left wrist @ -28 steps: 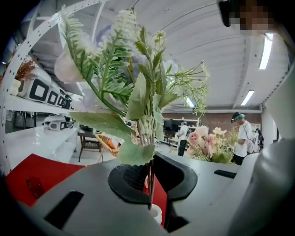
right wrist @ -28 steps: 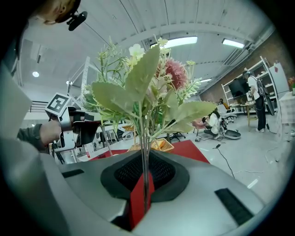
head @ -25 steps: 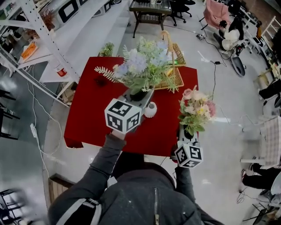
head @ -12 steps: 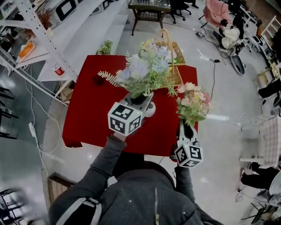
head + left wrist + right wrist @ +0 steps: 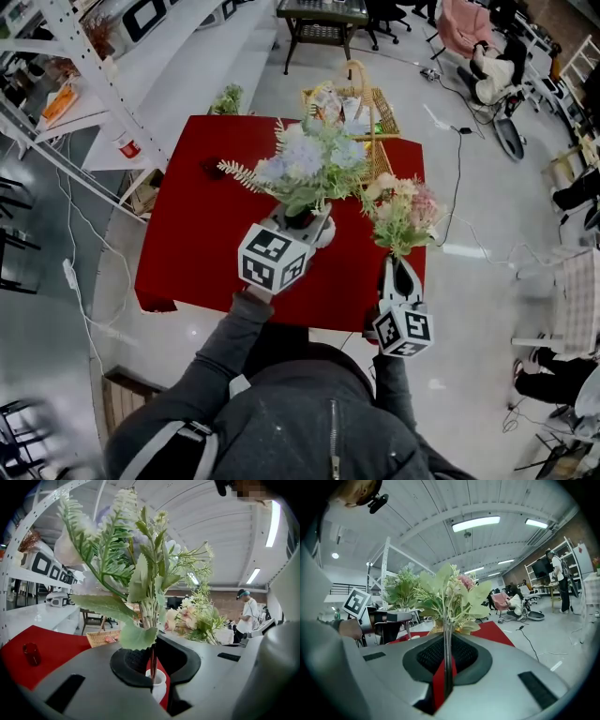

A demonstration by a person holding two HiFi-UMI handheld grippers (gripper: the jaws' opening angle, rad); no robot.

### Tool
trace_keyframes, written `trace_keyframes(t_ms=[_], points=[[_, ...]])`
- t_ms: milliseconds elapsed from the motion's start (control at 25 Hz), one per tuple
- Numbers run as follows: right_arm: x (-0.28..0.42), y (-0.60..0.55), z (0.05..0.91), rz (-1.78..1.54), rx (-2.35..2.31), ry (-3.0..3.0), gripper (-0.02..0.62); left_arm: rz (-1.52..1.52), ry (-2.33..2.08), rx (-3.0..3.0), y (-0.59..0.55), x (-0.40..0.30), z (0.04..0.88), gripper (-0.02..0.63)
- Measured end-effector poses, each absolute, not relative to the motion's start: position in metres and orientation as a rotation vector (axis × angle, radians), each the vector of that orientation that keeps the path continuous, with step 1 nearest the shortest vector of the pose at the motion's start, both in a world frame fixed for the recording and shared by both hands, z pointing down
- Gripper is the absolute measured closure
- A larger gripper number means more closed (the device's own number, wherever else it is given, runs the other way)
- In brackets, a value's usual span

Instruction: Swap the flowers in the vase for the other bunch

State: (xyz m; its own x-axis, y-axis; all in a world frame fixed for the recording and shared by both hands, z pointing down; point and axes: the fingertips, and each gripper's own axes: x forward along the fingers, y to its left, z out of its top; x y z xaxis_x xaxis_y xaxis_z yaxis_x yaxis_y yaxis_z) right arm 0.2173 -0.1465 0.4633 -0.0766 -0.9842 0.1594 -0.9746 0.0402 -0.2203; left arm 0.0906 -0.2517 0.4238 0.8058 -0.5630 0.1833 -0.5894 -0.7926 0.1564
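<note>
Over the red table (image 5: 197, 216), the left gripper (image 5: 300, 219) is squeezed tight on the stems of the blue bunch (image 5: 305, 164), straight above the little white vase (image 5: 157, 685) so they line up with its mouth. The right gripper (image 5: 401, 272) pinches the pink bunch (image 5: 398, 211) off to the side, out of the way

Blue-lavender bunch (image 5: 305, 164) w/ fern sprigs: upright, stems pinched in left claw (image 5: 302, 217), tips at mouth of small white vase (image 5: 157, 687). Vase upright on red counter (image 5: 202, 234). Pink-cream bunch (image 5: 398, 208): upright at blue bunch's 3 o'clock, stems pinched in right claw (image 5: 401, 267).
</note>
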Motion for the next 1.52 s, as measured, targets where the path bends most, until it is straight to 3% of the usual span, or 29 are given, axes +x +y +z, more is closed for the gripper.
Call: trace_keyframes(t_ms=[760, 1520], points=[[0.215, -0.149, 0.467, -0.442, -2.117, 2.233, 0.565, 0.401, -0.920, 2.926, -0.246, 0.104, 0.458, 0.552], [0.215, -0.149, 0.468, -0.459, -2.107, 2.231, 0.565, 0.704, -1.072, 2.991, -0.250, 0.097, 0.474, 0.432]])
